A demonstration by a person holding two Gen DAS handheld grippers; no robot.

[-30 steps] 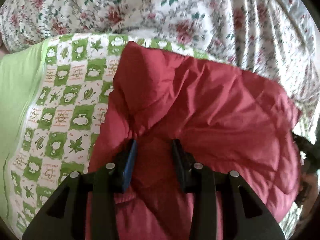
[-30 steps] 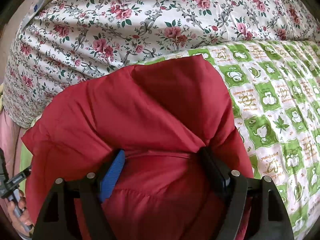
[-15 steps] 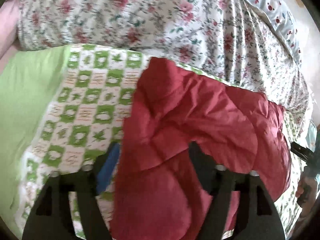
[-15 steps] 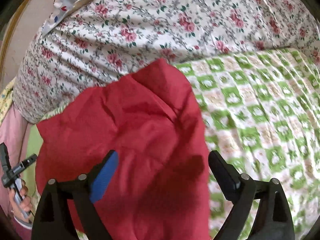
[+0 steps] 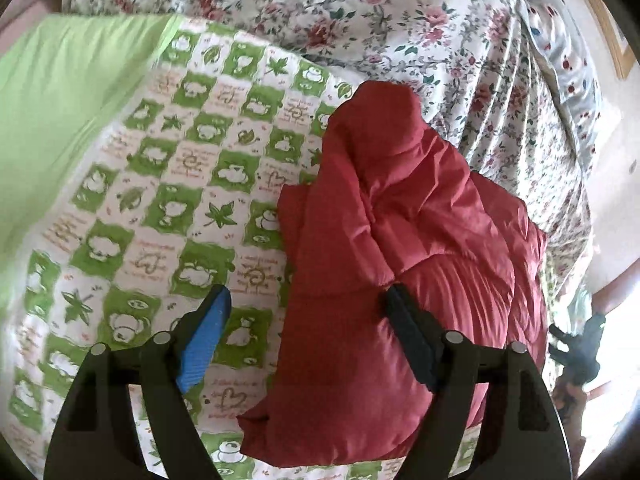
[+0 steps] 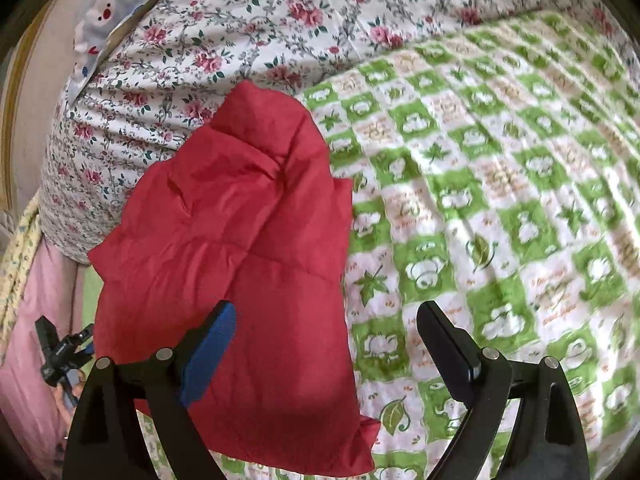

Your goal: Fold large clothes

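Both tools hang spread wide, gripping nothing: left gripper (image 5: 304, 300), right gripper (image 6: 326, 316), just above the red padded jacket (image 6: 240, 264). It lies bundled on the green-checked blanket (image 6: 500, 200), beside the floral quilt (image 6: 248, 36). Folded over, lumpy, probably needs tidying.

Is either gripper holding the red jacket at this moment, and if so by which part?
Nothing is held. The left gripper and right gripper are both open above the red jacket lying on the checked blanket.
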